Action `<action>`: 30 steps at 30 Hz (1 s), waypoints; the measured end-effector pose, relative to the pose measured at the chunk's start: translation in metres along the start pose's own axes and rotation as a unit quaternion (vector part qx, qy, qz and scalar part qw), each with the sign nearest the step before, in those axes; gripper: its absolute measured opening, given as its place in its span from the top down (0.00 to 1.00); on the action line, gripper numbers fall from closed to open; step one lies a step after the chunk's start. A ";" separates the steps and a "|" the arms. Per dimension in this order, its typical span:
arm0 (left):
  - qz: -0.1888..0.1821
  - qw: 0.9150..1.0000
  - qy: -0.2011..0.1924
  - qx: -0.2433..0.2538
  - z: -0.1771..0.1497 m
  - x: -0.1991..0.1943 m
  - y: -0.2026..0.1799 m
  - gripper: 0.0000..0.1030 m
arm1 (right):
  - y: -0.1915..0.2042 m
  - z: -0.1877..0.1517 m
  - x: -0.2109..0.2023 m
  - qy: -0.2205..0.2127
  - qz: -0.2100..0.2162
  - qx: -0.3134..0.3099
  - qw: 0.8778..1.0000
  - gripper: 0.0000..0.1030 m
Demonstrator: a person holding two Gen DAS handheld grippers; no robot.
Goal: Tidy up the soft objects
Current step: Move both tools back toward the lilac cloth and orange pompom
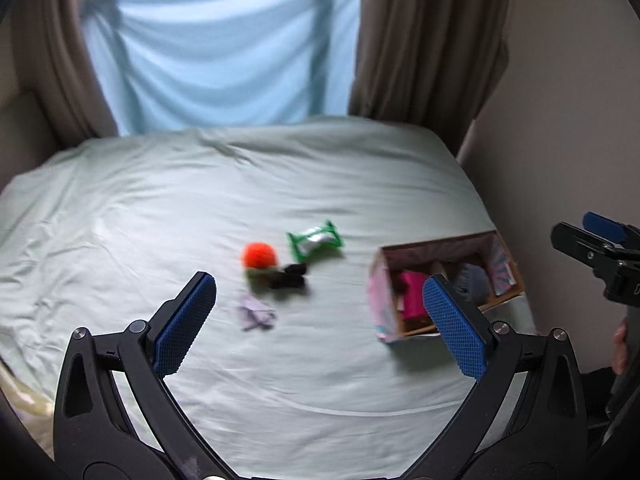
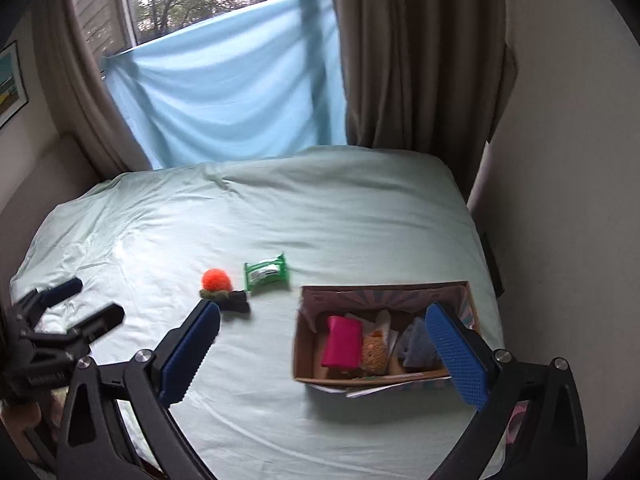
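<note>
An orange pompom (image 1: 259, 256) (image 2: 216, 280) lies mid-bed beside a dark soft item (image 1: 291, 275) (image 2: 236, 302) and a green-edged tissue pack (image 1: 315, 240) (image 2: 266, 272). A small lilac cloth (image 1: 256, 314) lies nearer, seen only in the left wrist view. The cardboard box (image 1: 380, 304) (image 2: 304, 344) at the right holds a pink item (image 2: 342, 342), a tan plush (image 2: 375, 354) and a grey-blue cloth (image 2: 418, 346). My left gripper (image 1: 320, 320) (image 2: 76, 300) hovers open above the bed, holding nothing. My right gripper (image 2: 324, 352) (image 1: 592, 232) hangs open over the box's near side, also holding nothing.
The pale green bed sheet (image 1: 280, 184) (image 2: 280, 208) fills the scene. A blue cloth (image 2: 228, 84) hangs over the window behind, with brown curtains (image 2: 416, 52) either side. A wall (image 2: 568, 160) runs along the bed's right edge.
</note>
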State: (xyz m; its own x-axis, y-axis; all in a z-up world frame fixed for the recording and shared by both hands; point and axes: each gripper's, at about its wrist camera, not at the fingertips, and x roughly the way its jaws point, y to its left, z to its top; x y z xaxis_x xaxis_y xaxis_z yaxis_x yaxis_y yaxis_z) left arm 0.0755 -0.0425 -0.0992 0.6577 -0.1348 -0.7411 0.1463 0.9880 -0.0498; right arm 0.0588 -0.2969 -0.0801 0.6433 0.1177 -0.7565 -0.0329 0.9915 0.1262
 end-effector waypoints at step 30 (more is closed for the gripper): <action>-0.037 0.999 0.017 0.000 -0.059 0.100 0.204 0.00 | 0.162 -0.045 0.109 -0.014 -0.029 0.008 0.999 0.00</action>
State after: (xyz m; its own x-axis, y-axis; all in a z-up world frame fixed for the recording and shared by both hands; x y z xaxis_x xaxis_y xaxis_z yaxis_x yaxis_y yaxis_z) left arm 0.1274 0.1500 -0.2232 0.6190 -0.2056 -0.7580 0.1948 0.9752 -0.1055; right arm 0.0890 -0.1208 -0.1709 0.6649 0.0578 -0.7447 0.0169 0.9956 0.0924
